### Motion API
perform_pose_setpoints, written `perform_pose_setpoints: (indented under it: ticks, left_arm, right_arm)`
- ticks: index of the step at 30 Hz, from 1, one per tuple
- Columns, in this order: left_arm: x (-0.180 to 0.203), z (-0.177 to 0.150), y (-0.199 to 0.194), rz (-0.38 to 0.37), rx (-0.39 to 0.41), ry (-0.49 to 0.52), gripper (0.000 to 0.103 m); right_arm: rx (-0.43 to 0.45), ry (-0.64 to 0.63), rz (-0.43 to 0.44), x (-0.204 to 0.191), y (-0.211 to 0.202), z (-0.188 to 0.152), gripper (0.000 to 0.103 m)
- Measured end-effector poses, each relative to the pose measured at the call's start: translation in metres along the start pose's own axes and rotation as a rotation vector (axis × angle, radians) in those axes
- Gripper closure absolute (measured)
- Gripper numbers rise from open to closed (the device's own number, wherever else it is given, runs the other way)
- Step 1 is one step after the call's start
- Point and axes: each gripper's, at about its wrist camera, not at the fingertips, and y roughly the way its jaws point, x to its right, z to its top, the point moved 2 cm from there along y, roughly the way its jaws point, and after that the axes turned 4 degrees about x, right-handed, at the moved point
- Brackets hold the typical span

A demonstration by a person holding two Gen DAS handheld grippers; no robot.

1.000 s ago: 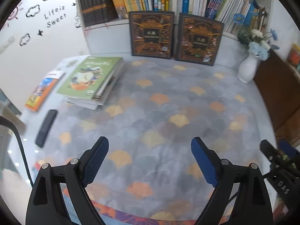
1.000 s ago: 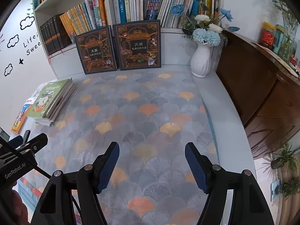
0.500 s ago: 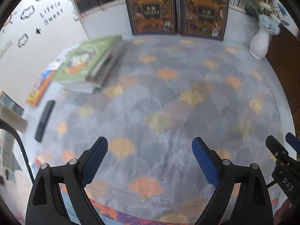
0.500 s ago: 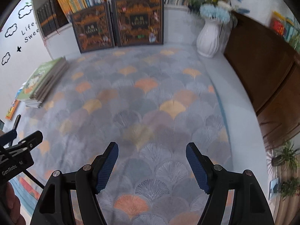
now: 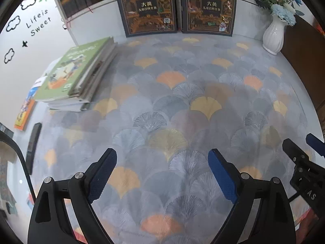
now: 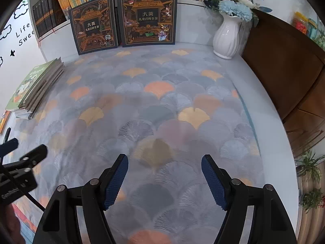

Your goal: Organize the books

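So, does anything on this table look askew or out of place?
Mildly. The stack of books at the table's left is uneven, its lower books sticking out. An orange book lies apart beside it. The two dark books stand upright against the shelf.

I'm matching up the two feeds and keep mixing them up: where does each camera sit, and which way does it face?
Left wrist: sits on the left gripper, angled down at the patterned cloth; the right gripper shows at the right edge.
Right wrist: sits on the right gripper, same tilt; the left gripper shows at the left edge.
Shared: two dark books, green-topped stack, white vase.
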Motion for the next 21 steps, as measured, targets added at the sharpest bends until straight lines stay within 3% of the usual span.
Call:
perform_pose_setpoints:
  ticks: [8, 21]
  left_arm:
    - [0.000, 0.005, 0.011, 0.027, 0.008, 0.025, 0.012]
    - [0.006, -0.002, 0.042, 0.012, -0.046, 0.009, 0.012]
  right_arm:
    - [0.006, -0.002, 0.009, -0.011, 0.016, 0.006, 0.030]
    - [-0.039, -0.007, 0.000, -0.009, 0.043, -0.001, 0.030]
